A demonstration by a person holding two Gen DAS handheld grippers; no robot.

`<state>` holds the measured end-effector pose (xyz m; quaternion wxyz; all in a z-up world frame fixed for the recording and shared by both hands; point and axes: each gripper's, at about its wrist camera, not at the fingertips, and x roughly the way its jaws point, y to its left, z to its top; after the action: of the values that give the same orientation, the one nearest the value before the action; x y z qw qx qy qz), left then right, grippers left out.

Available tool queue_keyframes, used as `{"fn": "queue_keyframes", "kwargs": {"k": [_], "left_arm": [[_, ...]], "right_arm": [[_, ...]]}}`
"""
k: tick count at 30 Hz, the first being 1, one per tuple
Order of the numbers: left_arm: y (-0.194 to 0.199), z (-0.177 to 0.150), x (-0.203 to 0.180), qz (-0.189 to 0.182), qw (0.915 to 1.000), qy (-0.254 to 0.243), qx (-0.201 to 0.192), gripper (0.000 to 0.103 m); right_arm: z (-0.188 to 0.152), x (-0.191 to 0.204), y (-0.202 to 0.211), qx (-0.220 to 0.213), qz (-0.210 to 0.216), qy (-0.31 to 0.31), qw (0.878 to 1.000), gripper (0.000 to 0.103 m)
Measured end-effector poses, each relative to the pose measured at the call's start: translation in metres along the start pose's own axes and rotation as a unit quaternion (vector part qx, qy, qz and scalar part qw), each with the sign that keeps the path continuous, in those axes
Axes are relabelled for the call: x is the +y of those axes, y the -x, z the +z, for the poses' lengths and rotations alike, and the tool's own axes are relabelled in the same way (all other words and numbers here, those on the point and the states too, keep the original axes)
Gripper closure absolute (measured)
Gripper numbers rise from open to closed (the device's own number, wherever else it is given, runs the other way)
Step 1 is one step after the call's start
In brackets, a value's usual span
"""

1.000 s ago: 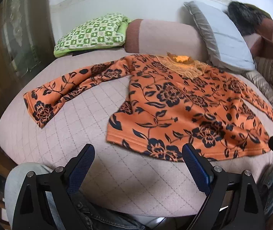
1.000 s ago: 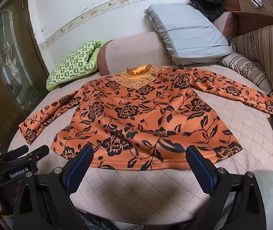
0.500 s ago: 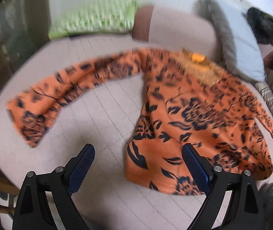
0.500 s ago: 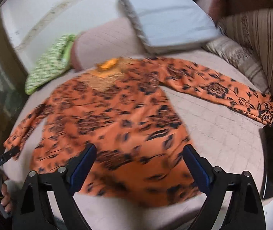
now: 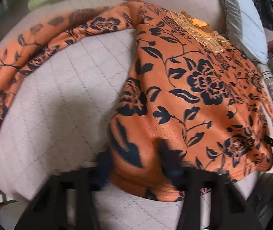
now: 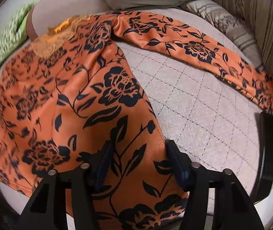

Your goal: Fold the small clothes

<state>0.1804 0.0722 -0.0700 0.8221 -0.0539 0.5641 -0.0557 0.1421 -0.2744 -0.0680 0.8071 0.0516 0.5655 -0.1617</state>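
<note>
Top (image 5: 184,88), orange with black flowers, lies flat on the quilted bed (image 5: 63,99), both sleeves spread to left and right; no fold is made. The left gripper (image 5: 136,164) and right gripper (image 6: 138,161) straddle the near hem corners, fingers apart, not clenched. All folding remains, I judge.

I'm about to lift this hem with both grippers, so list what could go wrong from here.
1. The left gripper view is blurred; its jaws straddle the orange floral top near its corner, so the bite may be shallow and slip.
2. The right gripper has bunched fabric between its fingers; it may catch one layer only.
3. Both sleeves lie spread out and could drag unevenly on the quilted cover.
</note>
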Motion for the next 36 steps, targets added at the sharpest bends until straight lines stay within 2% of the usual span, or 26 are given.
{"fn": "queue_keyframes", "kwargs": {"k": [1, 2, 3, 6, 10, 12, 15, 16, 17, 18, 19, 20, 21, 22, 23, 25, 26, 27, 28, 29, 30, 32, 34, 36], "left_arm": [[0.000, -0.004, -0.003, -0.001, 1.0000, 0.003, -0.001, 0.081], [0.002, -0.006, -0.001, -0.009, 0.9999, 0.012, -0.002, 0.088], [0.005, -0.007, 0.000, -0.014, 0.9997, 0.019, -0.004, 0.093], [0.026, -0.018, 0.014, -0.037, 0.9983, 0.045, -0.003, 0.095], [0.062, -0.038, 0.031, -0.047, 0.9970, 0.060, -0.010, 0.096], [0.068, -0.043, 0.040, -0.019, 0.9974, 0.070, -0.002, 0.096], [0.053, -0.041, 0.035, 0.010, 0.9976, 0.065, 0.023, 0.095], [0.046, -0.040, 0.029, 0.018, 0.9977, 0.056, 0.035, 0.095], [0.037, -0.038, 0.016, 0.042, 0.9976, 0.028, 0.047, 0.093], [0.038, -0.039, 0.010, 0.063, 0.9970, 0.017, 0.041, 0.089], [0.039, -0.038, 0.006, 0.073, 0.9966, 0.010, 0.037, 0.087], [0.044, -0.039, 0.002, 0.077, 0.9966, 0.002, 0.028, 0.083], [0.051, -0.042, 0.001, 0.075, 0.9970, 0.004, 0.017, 0.075], [0.057, -0.043, 0.002, 0.075, 0.9971, 0.009, 0.006, 0.073], [0.070, -0.047, 0.003, 0.066, 0.9975, 0.016, -0.018, 0.071], [0.092, -0.054, 0.007, 0.040, 0.9970, 0.029, -0.059, 0.057], [0.106, -0.056, 0.011, 0.043, 0.9949, 0.039, -0.083, 0.045], [0.117, -0.056, 0.016, 0.057, 0.9914, 0.048, -0.107, 0.040], [0.126, -0.058, 0.023, 0.064, 0.9890, 0.056, -0.121, 0.040], [0.133, -0.056, 0.032, 0.069, 0.9862, 0.071, -0.133, 0.040], [0.137, -0.053, 0.046, 0.063, 0.9838, 0.096, -0.138, 0.039], [0.139, -0.052, 0.072, 0.041, 0.9780, 0.155, -0.133, 0.038], [0.132, -0.046, 0.106, 0.004, 0.9648, 0.228, -0.131, 0.038], [0.127, -0.045, 0.147, -0.015, 0.9392, 0.314, -0.138, 0.038]], "right_arm": [[-0.002, 0.001, 0.001, -0.001, -0.002, 0.002, 1.000, 0.070], [-0.004, 0.001, 0.003, -0.002, -0.001, 0.000, 1.000, 0.091], [-0.007, -0.001, 0.007, -0.004, 0.010, -0.006, 1.000, 0.094], [-0.014, -0.001, 0.025, -0.010, 0.034, -0.005, 0.999, 0.095], [-0.026, -0.011, 0.068, -0.025, 0.070, -0.012, 0.997, 0.097], [-0.033, -0.012, 0.077, -0.018, 0.062, -0.004, 0.998, 0.100], [-0.038, -0.010, 0.055, 0.020, 0.026, 0.004, 0.999, 0.100], [-0.039, -0.009, 0.045, 0.031, 0.023, 0.001, 0.999, 0.100], [-0.040, -0.007, 0.033, 0.050, 0.022, 0.000, 0.999, 0.100], [-0.041, -0.006, 0.028, 0.061, 0.020, 0.001, 0.998, 0.099], [-0.040, -0.005, 0.032, 0.052, 0.019, -0.002, 0.998, 0.094], [-0.039, -0.003, 0.040, 0.036, 0.017, -0.002, 0.999, 0.093], [-0.039, 0.001, 0.053, 0.011, 0.000, 0.006, 1.000, 0.090], [-0.039, 0.005, 0.062, -0.006, -0.004, 0.011, 1.000, 0.081], [-0.039, 0.012, 0.080, -0.035, 0.002, 0.020, 0.999, 0.073], [-0.036, 0.028, 0.109, -0.079, 0.028, 0.039, 0.996, 0.067], [-0.034, 0.042, 0.129, -0.108, 0.045, 0.053, 0.992, 0.058], [-0.032, 0.050, 0.139, -0.125, 0.058, 0.061, 0.989, 0.051], [-0.029, 0.066, 0.153, -0.147, 0.088, 0.071, 0.983, 0.035], [-0.027, 0.079, 0.162, -0.157, 0.122, 0.077, 0.977, 0.024], [-0.022, 0.098, 0.169, -0.162, 0.174, 0.085, 0.968, 0.023], [-0.017, 0.126, 0.173, -0.149, 0.242, 0.097, 0.954, 0.023], [-0.008, 0.162, 0.167, -0.119, 0.303, 0.114, 0.939, 0.023], [-0.001, 0.197, 0.158, -0.101, 0.330, 0.135, 0.929, 0.023]]}}
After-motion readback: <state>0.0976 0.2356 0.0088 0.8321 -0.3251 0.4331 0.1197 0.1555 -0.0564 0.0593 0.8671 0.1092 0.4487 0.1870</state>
